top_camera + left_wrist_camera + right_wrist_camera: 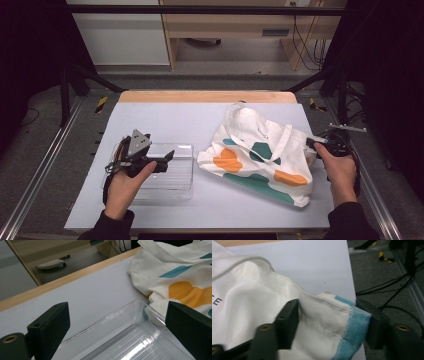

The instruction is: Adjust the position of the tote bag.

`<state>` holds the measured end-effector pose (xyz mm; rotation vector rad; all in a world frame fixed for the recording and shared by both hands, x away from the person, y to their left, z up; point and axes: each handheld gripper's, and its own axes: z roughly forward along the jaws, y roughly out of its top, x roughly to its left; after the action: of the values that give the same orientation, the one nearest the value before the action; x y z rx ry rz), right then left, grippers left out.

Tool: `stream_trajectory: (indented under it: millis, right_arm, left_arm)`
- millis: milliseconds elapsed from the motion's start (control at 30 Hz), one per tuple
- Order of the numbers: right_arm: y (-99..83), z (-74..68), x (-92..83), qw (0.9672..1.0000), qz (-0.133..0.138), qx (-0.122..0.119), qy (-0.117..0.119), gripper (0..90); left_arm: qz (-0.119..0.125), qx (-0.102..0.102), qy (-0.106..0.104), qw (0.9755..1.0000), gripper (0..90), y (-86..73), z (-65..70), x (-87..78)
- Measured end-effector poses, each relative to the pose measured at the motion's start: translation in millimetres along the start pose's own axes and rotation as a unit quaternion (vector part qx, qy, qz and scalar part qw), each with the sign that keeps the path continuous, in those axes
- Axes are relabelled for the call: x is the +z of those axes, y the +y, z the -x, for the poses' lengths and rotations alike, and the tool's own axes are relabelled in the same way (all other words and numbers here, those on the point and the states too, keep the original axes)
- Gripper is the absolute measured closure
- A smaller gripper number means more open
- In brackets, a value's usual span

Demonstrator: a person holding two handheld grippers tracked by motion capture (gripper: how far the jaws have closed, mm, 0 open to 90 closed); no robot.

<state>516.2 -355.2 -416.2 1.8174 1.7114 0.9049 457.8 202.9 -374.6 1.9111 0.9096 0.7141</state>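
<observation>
A white tote bag (260, 150) with orange and teal shapes lies crumpled on the right half of the table. A clear plastic tray (175, 185) lies to the left of it. My left gripper (167, 156) hovers over the tray with its jaws wide apart; in the left gripper view the empty tray (130, 340) shows below the left gripper (117, 312), with the bag (180, 272) beyond. My right gripper (312, 144) is at the bag's right edge. In the right gripper view the right gripper (327, 307) has both jaws pressed against a fold of the bag (249, 290) with a blue-trimmed corner.
The grey mat (175, 120) covers the table, with a wooden strip (205, 96) along the far edge. Black cables (350, 150) lie just off the right edge, by the metal frame rail (370, 190). A wooden desk (240, 25) stands beyond the table.
</observation>
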Motion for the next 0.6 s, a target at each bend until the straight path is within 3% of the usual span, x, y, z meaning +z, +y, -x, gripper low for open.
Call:
stream_trajectory:
  millis: [133, 200, 333, 367, 600]
  right_arm:
    - [-9.0, -6.6, -12.2, 0.9996, 0.018, -0.024, 0.000, 69.2]
    - [-11.6, -12.6, -18.5, 0.9989, 0.026, -0.038, 0.005, 74.7]
    - [-14.5, -27.8, -32.2, 0.9964, 0.045, -0.070, 0.015, 77.0]
    - [-15.0, -31.1, -35.2, 0.9962, 0.050, -0.069, 0.019, 77.4]
    - [-21.9, -55.3, -60.9, 0.9883, 0.091, -0.105, 0.062, 78.8]
  left_arm:
    - [0.000, 0.000, -0.001, 1.0000, 5.8, 0.0, -0.4, -1.6]
    - [0.003, 0.000, -0.001, 1.0000, 5.9, 0.7, -0.5, -3.2]
    - [0.005, -0.001, -0.001, 1.0000, 6.0, 1.8, 0.3, -4.7]
    - [0.002, 0.000, -0.002, 1.0000, 6.0, 1.9, 0.3, -4.1]
    - [-0.012, 0.009, -0.002, 0.9999, 6.0, -0.5, 2.8, 1.1]
